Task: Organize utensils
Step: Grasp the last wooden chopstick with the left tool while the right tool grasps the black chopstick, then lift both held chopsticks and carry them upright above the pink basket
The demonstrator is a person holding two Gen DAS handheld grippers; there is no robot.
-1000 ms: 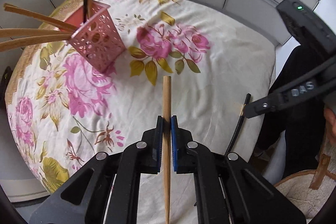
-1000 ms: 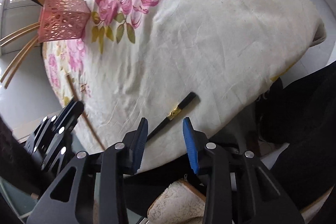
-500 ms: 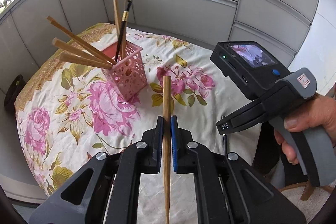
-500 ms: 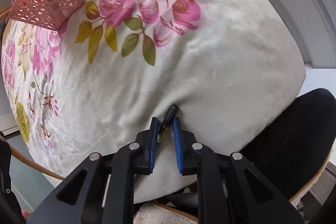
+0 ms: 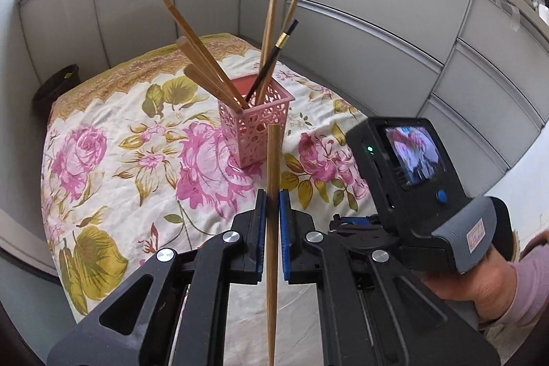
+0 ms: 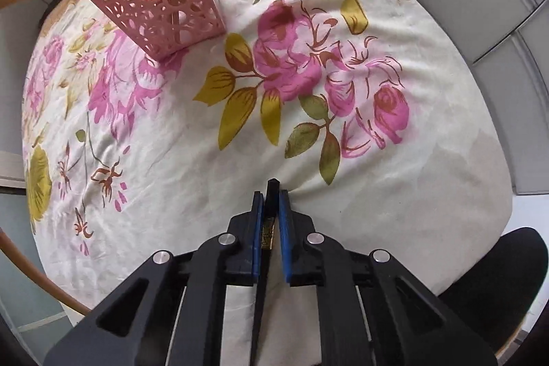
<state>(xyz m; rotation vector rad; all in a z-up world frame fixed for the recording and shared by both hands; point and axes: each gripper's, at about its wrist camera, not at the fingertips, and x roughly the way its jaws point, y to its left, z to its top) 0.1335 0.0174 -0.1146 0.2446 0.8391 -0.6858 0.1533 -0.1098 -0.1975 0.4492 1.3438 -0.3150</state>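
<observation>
Left gripper (image 5: 272, 194), fingers clamped on a wooden chopstick (image 5: 272, 211) pointing forward toward the pink holder (image 5: 255, 126), blunt end just short of it in the left wrist view. Right gripper (image 6: 271, 198), fingers closed on a black chopstick (image 6: 271, 194) with a gold band, square end poking just past the blue pads above the floral cloth (image 6: 377, 177). Standing upright on the cloth-covered table (image 5: 113, 167): holder, carrying several wooden chopsticks (image 5: 202, 60) fanned out leftward and one black chopstick with gold band (image 5: 274, 57). At right in the left wrist view: right hand (image 5: 480, 283) gripping the handle of its tool, small screen lit. Behind the table: grey partition panels (image 5: 360, 33).
</observation>
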